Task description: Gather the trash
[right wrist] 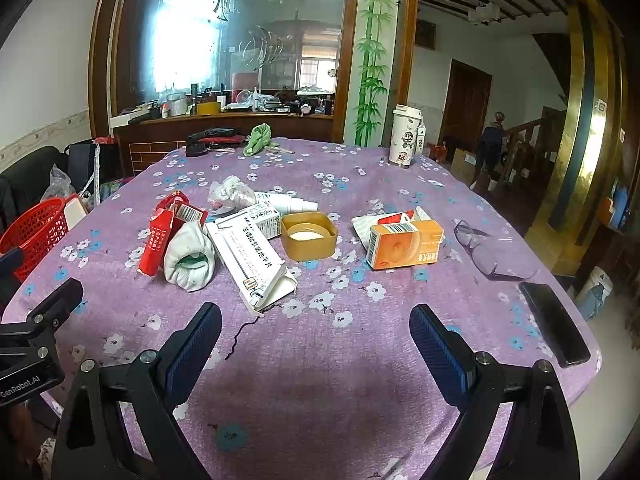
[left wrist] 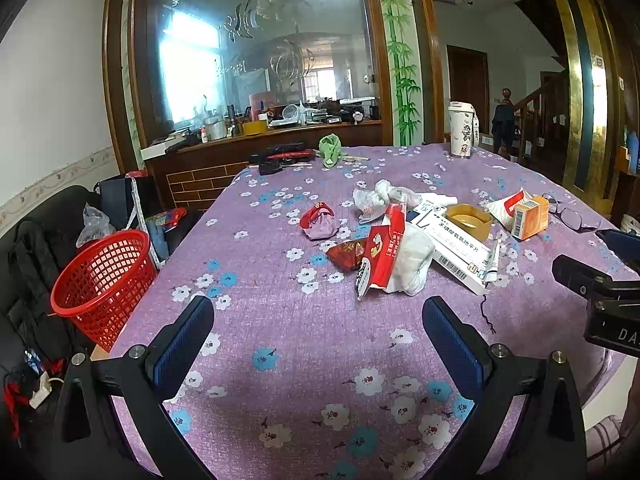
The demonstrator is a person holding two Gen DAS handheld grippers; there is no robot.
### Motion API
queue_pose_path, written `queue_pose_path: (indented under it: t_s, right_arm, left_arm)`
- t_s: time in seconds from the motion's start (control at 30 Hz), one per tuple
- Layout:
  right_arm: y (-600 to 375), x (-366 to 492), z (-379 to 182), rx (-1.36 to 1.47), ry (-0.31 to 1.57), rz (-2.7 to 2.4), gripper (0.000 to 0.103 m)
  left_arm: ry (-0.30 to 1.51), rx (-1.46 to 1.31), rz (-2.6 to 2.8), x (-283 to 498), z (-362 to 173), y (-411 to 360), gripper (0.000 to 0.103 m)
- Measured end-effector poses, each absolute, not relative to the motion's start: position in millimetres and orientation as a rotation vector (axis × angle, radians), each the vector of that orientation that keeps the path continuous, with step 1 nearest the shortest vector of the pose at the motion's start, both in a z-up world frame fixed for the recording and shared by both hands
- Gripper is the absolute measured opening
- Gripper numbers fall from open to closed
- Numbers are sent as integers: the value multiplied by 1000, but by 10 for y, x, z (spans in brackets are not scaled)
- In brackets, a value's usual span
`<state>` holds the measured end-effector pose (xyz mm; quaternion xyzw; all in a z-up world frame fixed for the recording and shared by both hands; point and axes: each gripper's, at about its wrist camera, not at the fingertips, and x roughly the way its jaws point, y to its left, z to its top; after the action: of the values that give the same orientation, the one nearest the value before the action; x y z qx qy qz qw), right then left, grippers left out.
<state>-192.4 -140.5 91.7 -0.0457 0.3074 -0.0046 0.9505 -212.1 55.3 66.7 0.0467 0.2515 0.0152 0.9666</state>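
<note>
Trash lies scattered on the purple flowered tablecloth (left wrist: pixel 280 320). A red carton (left wrist: pixel 380 252) leans on a white sock bundle (left wrist: pixel 416 260), beside a long white medicine box (right wrist: pixel 248 260) and an orange box (right wrist: pixel 404 244). A crumpled plastic bag (left wrist: pixel 380 196) and a red wrapper (left wrist: pixel 318 220) lie farther back. A red mesh basket (left wrist: pixel 104 280) stands off the table's left edge. My left gripper (left wrist: pixel 318 340) is open above bare cloth, short of the pile. My right gripper (right wrist: pixel 316 344) is open too, nothing between its fingers.
A tan square lid (right wrist: pixel 308 236), eyeglasses (right wrist: pixel 484 248), a black phone (right wrist: pixel 554 322) and a white tumbler (right wrist: pixel 404 136) also sit on the table. A green cloth (left wrist: pixel 330 148) and black tools (left wrist: pixel 280 158) lie at the far edge. A dark sofa (left wrist: pixel 36 248) stands left.
</note>
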Motion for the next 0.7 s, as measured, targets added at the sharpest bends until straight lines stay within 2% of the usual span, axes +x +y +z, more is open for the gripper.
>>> queue_pose_path:
  t_s: [0.7]
  right_arm:
    - [-1354, -1944, 925, -113, 611, -4, 94]
  left_arm:
    - [518, 94, 31, -2112, 639, 565, 103]
